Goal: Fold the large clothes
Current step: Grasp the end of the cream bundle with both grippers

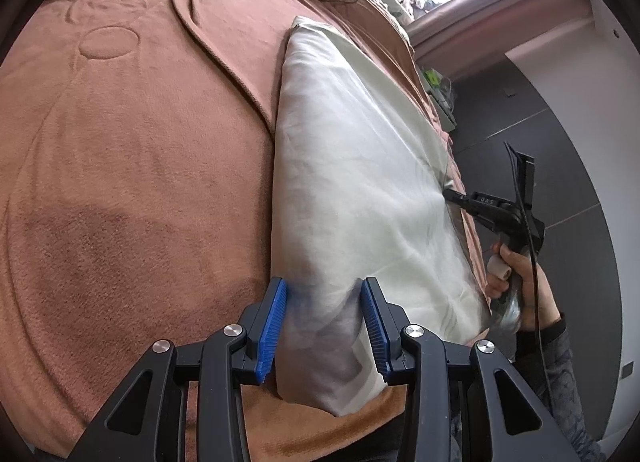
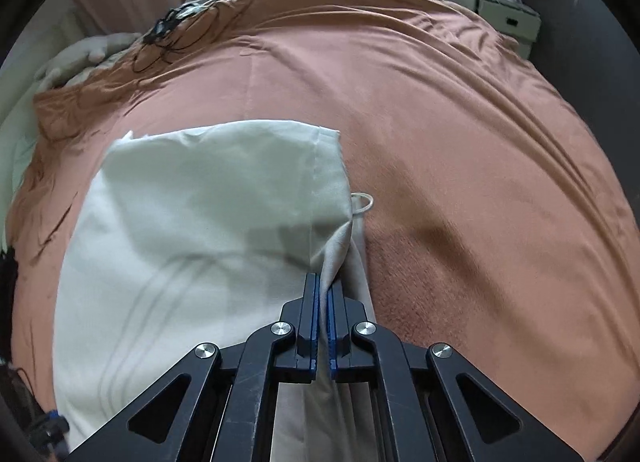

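A large cream-white garment [image 1: 352,165] lies folded in a long thick pack on a brown blanket [image 1: 140,161]. My left gripper [image 1: 324,286] has its blue pads pressed on both sides of the pack's near, bulky end. In the right wrist view the same garment [image 2: 192,189] shows faint grey stripes. My right gripper [image 2: 324,282] is shut on a thin pinch of its right-hand edge, where the cloth is drawn up into a ridge. The left wrist view shows the right gripper [image 1: 450,193] at the garment's far side, held by a person's hand [image 1: 516,266].
Black cables [image 2: 180,29] lie tangled on the blanket [image 2: 460,141] at the far end, with bedding and pink cloth behind. A small white loop [image 2: 366,199] lies beside the garment's edge. White boxes [image 2: 508,17] stand past the bed. Dark floor [image 1: 540,141] borders the bed's edge.
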Demonstrator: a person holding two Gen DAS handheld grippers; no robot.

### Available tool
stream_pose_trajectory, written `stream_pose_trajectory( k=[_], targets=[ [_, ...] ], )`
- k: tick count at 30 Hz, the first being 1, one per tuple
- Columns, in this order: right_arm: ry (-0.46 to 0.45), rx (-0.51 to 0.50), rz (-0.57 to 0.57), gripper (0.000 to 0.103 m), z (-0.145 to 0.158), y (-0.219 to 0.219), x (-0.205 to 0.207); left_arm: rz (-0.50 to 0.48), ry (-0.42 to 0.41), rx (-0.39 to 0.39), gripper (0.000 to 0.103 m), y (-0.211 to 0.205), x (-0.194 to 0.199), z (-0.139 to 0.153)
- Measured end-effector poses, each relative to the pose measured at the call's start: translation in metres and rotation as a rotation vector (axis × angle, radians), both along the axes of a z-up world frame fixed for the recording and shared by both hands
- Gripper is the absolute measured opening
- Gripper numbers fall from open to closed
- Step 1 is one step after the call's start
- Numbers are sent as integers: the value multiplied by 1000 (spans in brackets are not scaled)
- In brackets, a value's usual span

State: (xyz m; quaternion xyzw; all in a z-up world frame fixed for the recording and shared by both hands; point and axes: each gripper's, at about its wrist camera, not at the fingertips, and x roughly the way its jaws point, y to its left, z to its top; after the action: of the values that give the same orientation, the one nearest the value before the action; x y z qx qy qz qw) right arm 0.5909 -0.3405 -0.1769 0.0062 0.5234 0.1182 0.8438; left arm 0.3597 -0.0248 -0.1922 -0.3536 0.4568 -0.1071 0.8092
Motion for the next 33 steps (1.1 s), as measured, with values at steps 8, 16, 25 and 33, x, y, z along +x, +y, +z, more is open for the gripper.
stream_pose_trajectory(
  k=[8, 16, 25, 33],
  targets=[
    [19, 60, -53, 3, 8, -23, -16, -17, -3, 53, 40, -8, 5, 8],
    [-1, 134, -3, 49, 37, -47, -47, -43, 28, 125, 40, -14, 34, 26],
    [89, 263, 16, 64, 15, -66, -35, -74, 26, 179, 41, -12, 79, 44],
    [211, 444, 19, 64, -31, -70, -7, -69, 60, 215, 41, -1, 114, 26]
  ],
)
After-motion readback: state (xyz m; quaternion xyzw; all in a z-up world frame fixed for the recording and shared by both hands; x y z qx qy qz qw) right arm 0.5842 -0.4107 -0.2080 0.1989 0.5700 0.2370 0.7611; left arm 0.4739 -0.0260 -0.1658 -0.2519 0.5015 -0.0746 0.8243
